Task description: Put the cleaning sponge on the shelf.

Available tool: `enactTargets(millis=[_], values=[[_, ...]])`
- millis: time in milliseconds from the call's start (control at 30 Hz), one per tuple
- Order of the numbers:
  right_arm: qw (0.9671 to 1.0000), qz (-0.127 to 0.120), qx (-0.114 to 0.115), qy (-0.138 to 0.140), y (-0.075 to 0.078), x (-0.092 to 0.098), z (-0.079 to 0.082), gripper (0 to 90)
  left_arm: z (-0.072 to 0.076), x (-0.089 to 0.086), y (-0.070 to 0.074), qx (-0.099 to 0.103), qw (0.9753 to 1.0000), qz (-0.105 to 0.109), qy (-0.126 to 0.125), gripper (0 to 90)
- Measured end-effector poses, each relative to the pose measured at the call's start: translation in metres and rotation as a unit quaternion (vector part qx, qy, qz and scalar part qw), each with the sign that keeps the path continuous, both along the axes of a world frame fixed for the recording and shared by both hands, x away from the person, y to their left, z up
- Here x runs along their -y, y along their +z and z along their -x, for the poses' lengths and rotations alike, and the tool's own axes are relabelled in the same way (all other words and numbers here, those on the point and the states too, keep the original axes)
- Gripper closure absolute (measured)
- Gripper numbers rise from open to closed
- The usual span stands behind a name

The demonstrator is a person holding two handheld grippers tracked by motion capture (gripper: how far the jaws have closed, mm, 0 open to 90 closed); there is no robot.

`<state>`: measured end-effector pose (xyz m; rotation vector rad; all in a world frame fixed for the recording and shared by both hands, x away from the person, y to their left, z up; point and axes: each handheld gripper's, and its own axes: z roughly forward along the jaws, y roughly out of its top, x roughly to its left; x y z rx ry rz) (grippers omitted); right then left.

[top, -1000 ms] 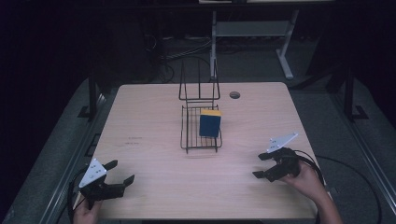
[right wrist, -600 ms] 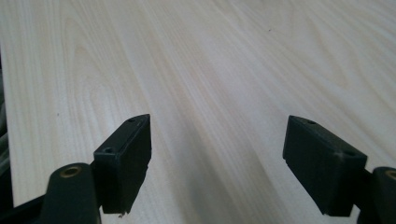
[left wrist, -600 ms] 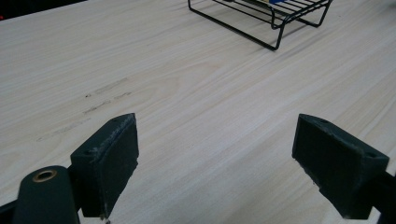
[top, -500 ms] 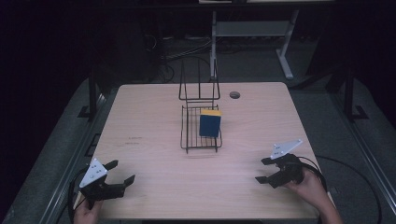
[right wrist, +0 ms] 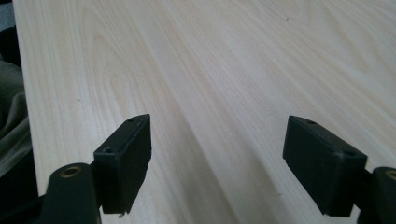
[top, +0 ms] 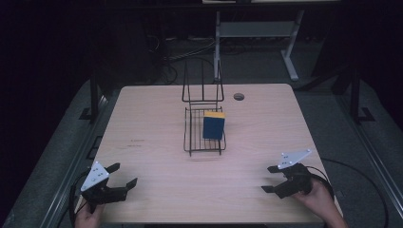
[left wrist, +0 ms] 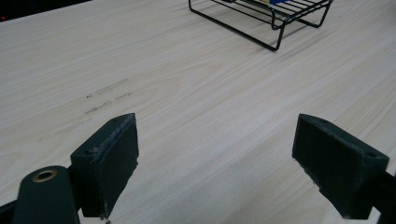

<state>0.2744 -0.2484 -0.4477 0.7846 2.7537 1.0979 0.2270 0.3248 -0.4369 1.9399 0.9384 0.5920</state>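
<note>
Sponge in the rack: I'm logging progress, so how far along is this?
Done, it seems: the sponge stands in the rack. In hand: nothing; the left gripper and right gripper are open, near the table's front edge. Nothing visibly left.

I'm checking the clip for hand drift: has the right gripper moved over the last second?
Yes. The right gripper has drawn back toward the table's near edge, farther from the wire rack.

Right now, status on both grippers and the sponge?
Left gripper open, empty, at near table edge. Right gripper open, empty, near right corner. Sponge upright in wire rack, mid-table. Nothing in the way.
</note>
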Motion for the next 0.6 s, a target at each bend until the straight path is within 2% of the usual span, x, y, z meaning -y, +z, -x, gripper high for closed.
enactTargets(millis=[200, 267, 467, 600], values=[[0.9998, -0.019, 0.002, -0.01, -0.003, 0.008, 0.01, 23.1, 0.0, -0.001, 0.0, 0.001, 1.0, -0.001, 0.0, 14.1], [0.9997, -0.019, -0.003, -0.012, -0.005, 0.01, 0.014, 23.1, 0.0, -0.001, 0.001, 0.002, 1.0, -0.002, 0.0, 14.1], [0.9992, -0.029, 0.007, -0.026, -0.009, 0.017, 0.025, 23.1, 0.001, -0.001, 0.0, 0.001, 1.0, -0.002, 0.0, 14.1], [0.999, -0.027, 0.014, -0.034, -0.011, 0.018, 0.031, 23.1, 0.0, -0.001, 0.001, 0.002, 1.0, -0.001, 0.0, 14.0]])
